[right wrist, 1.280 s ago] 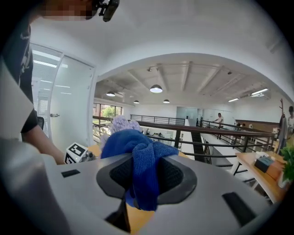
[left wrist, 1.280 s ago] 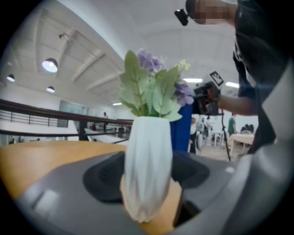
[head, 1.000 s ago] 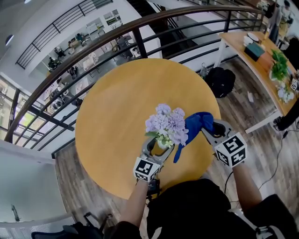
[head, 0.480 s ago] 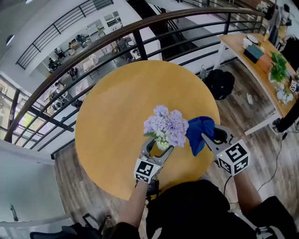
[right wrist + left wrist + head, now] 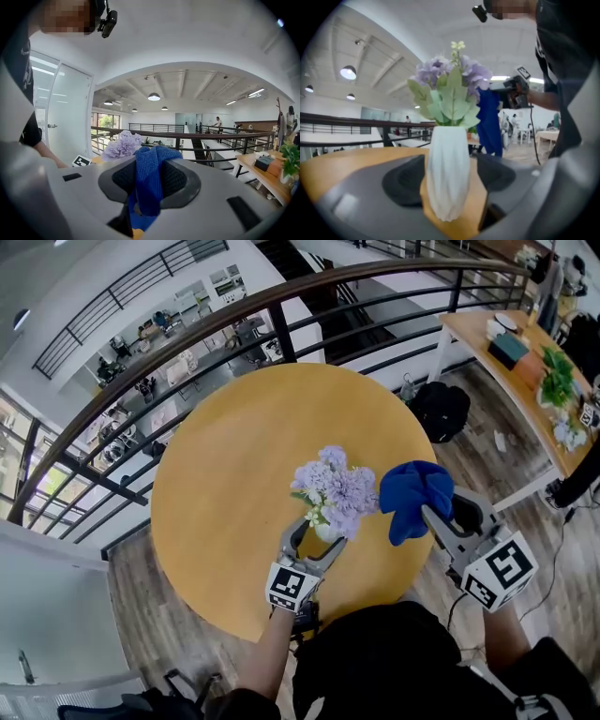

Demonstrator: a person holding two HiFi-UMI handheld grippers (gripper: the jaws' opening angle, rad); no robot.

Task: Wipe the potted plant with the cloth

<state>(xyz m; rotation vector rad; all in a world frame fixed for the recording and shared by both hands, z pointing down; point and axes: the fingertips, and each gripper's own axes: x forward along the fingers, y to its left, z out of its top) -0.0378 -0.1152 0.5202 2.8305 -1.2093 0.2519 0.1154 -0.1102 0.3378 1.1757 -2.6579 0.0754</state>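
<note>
Yellow round table (image 5: pixel 225 456) bears the scene. The left gripper (image 5: pixel 313 538) has just been opening its jaws, which stand spread either side of the white vase (image 5: pixel 448 171) of the potted plant (image 5: pixel 330 498), with a gap showing at the right pad. The right gripper (image 5: pixel 436 524) jaws pinch the blue cloth (image 5: pixel 412 495), raised at three o'clock from the lilac blooms (image 5: pixel 121 144) and just apart from them. The plant stands slightly toward five o'clock from the table's centre.

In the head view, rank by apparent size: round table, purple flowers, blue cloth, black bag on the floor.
1. round table
2. purple flowers and blue cloth: about alike, not ranked
3. black bag: smallest, but it lies farther away
</note>
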